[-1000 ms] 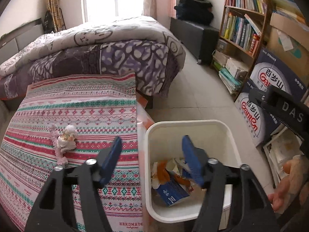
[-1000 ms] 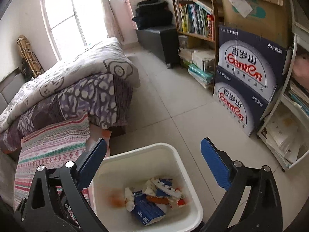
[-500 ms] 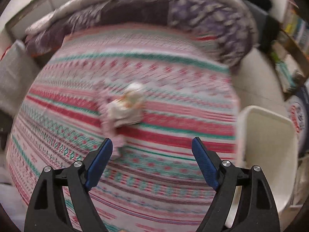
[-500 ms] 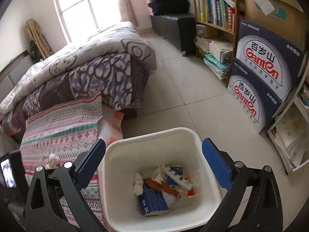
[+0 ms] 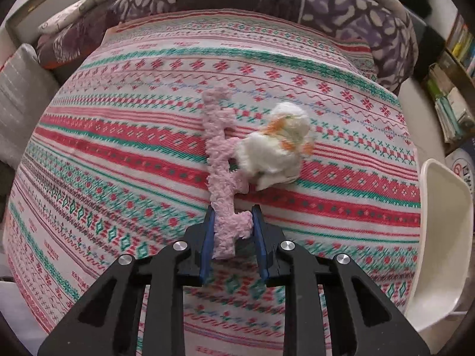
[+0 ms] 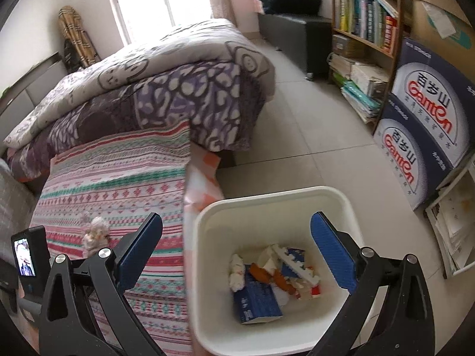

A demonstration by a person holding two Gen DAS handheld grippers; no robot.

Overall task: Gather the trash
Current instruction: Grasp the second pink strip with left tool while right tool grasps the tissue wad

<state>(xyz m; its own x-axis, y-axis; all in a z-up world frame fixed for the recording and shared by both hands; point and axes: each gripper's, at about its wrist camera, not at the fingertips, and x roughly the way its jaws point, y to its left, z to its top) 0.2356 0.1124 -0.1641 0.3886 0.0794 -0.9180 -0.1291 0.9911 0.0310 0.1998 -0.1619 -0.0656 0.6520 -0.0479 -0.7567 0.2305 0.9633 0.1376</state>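
Between the left hand-held gripper's pads: pink fuzzy strip.

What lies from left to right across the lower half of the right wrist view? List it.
Small camera screen → fluffy pink-and-white trash on the striped bedspread → white bin holding a blue carton → paper stack on the floor.

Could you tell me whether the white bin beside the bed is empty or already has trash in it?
It has trash in it: the bin holds a blue carton and mixed scraps on its floor, well below the rim.
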